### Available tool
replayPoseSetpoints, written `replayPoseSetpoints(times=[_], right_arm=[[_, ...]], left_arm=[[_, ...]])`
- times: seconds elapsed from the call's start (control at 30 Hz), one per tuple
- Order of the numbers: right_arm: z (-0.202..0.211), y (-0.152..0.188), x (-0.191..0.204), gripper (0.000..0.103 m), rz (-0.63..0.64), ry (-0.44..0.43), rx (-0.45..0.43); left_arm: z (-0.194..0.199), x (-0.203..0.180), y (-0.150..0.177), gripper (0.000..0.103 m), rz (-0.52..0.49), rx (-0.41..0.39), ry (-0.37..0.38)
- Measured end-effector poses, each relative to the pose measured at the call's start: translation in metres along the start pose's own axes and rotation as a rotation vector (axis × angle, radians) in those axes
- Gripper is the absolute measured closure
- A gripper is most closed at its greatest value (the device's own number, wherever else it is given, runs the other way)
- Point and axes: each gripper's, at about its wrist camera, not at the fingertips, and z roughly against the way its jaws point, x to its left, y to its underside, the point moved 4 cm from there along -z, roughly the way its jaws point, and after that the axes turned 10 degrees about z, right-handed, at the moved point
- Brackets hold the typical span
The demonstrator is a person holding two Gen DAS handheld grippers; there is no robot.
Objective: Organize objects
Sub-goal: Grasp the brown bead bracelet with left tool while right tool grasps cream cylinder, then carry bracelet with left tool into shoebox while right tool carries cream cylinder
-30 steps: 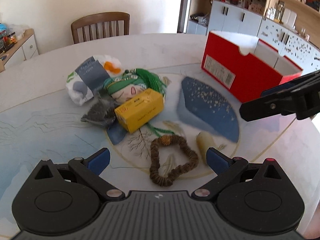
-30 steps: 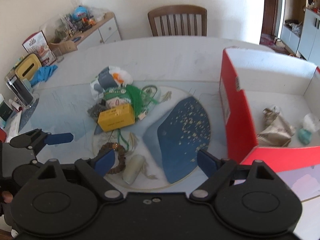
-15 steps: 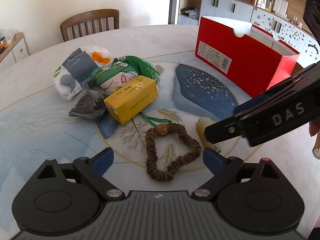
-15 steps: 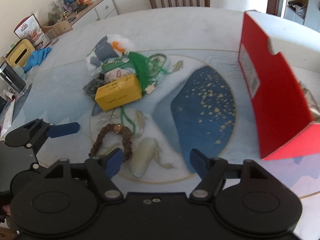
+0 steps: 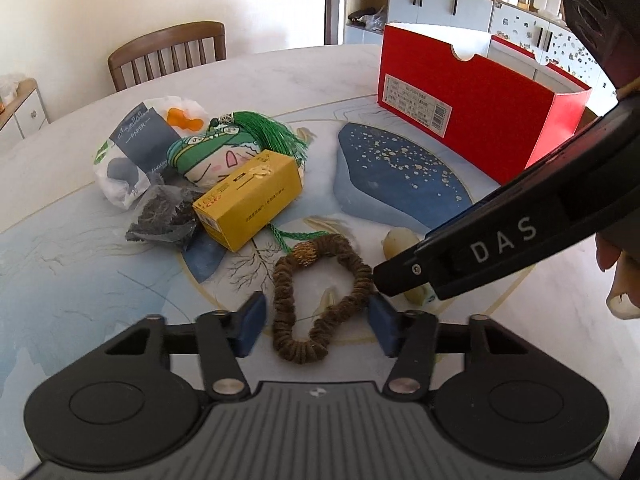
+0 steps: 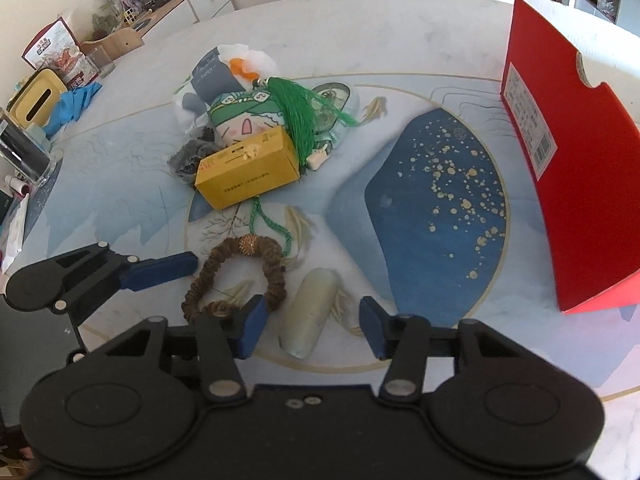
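Both pairs of jaws have narrowed since the earlier frames and are closing. At the bottom of the left view, the left gripper [image 5: 316, 324] straddles the brown scrunchie [image 5: 320, 296], pads not pressing. At the bottom of the right view, the right gripper [image 6: 310, 326] flanks the pale cylinder [image 6: 310, 314], untouched. Mid-frame sits the yellow box [image 6: 248, 172]; the red box [image 6: 568, 168] stands at the right edge.

both grippers angled down, fingers [image 5: 251, 322] closing, not yet pressing
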Motion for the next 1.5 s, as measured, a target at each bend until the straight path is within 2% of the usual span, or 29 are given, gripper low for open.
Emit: replayPoseSetpoints(times=[0.07,0.23,0.3,0.37,0.53,0.63,0.9,1.13,1.5], right_arm=[[0.0,0.0,0.0,0.058,-0.003,-0.008,0.0],[-0.001,-0.001,0.002,0.062,0.0,-0.005,-0.001],[-0.002,-0.002,0.003,0.063,0.002,0.004,-0.001],[-0.002,-0.001,0.003,0.07,0.006,0.016,0.0],[0.003,0.001,0.008,0.083,0.038,0.036,-0.015],[0.006,0.002,0.012,0.087,0.067,0.049,-0.018],[0.019,0.007,0.006,0.088,0.04,0.036,-0.037],[0.046,0.008,-0.001,0.088,0.023,0.012,-0.069],[0.105,0.003,-0.031,0.088,-0.008,0.001,-0.154]], left_arm=[[0.0,0.0,-0.001,0.065,-0.006,-0.001,-0.01],[0.0,0.003,-0.003,0.079,0.004,0.002,-0.017],[0.0,0.004,-0.004,0.082,0.01,0.004,-0.018],[0.001,0.005,-0.004,0.085,0.015,0.003,-0.02],[0.005,0.004,-0.004,0.087,0.015,-0.012,-0.032],[0.01,0.002,-0.005,0.088,0.025,-0.019,-0.028],[0.026,-0.002,-0.012,0.088,0.075,-0.049,-0.017],[0.052,-0.013,-0.029,0.088,0.099,-0.101,0.044],[0.082,-0.051,-0.064,0.088,0.069,-0.186,0.107]])
